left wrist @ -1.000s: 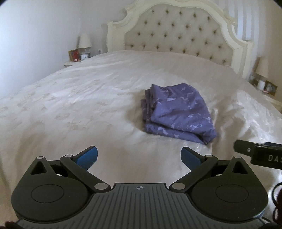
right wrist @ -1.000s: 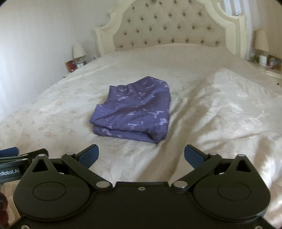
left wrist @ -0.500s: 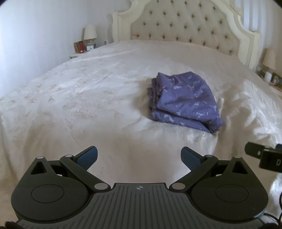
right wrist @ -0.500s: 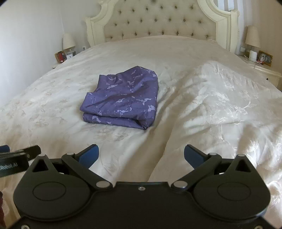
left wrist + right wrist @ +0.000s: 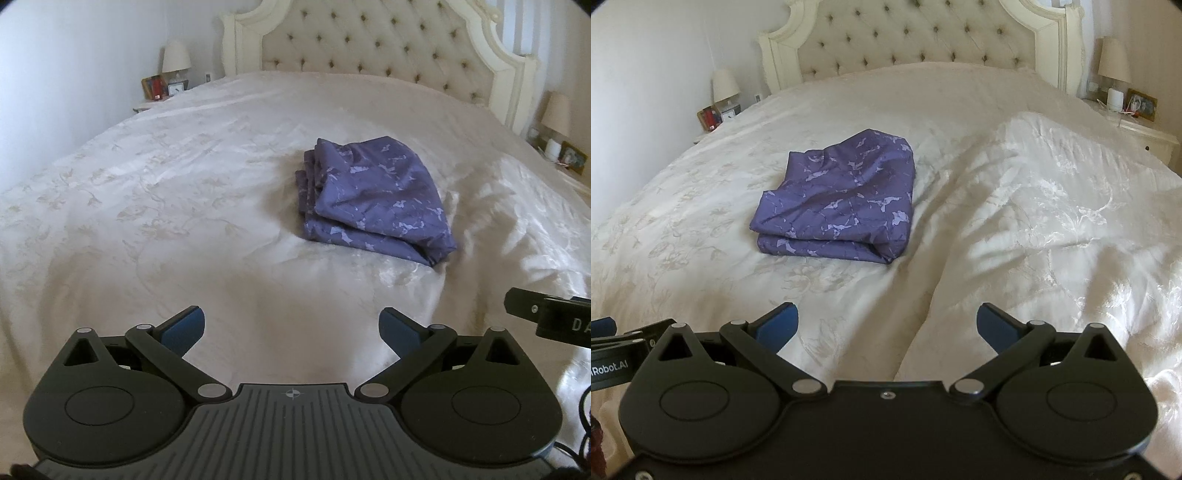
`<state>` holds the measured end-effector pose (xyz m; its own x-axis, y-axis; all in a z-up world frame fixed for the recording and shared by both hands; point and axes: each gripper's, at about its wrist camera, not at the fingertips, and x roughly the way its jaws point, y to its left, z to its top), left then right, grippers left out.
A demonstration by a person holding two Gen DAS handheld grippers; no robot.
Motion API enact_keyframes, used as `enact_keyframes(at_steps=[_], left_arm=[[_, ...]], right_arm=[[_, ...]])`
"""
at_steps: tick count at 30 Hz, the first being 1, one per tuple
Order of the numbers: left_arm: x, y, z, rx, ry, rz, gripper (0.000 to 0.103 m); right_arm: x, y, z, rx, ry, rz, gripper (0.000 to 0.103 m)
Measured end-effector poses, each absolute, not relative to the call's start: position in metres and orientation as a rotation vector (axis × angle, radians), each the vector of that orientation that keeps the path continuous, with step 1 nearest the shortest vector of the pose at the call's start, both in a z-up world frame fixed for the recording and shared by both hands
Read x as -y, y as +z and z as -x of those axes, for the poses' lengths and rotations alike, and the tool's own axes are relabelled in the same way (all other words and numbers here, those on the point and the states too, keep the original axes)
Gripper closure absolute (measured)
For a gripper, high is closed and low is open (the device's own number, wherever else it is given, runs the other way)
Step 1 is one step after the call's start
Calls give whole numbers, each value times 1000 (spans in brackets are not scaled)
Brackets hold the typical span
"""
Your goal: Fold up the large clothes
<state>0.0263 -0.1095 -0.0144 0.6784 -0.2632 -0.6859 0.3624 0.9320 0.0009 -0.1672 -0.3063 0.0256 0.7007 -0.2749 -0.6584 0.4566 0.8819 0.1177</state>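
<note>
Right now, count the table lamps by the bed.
2. One lamp stands on the nightstand left of the headboard; the other lamp stands on the nightstand to its right. Nothing suggests more.

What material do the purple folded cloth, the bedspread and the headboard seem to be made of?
Purple folded cloth: thin woven fabric, probably cotton; matte, with soft creases and a pale printed pattern.
Bedspread: looks like satin or jacquard; a light sheen and woven floral figures.
Headboard: padded, button-tufted upholstery in a cream frame, possibly painted wood.
</note>
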Motion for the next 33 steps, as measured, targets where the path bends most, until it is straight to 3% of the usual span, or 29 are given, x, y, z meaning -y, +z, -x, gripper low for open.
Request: enact_keyframes(at_steps=[33], left_arm=[[111, -20, -27, -770, -358, -143, 1]], right_arm=[[305, 19, 165, -708, -401, -305, 1]])
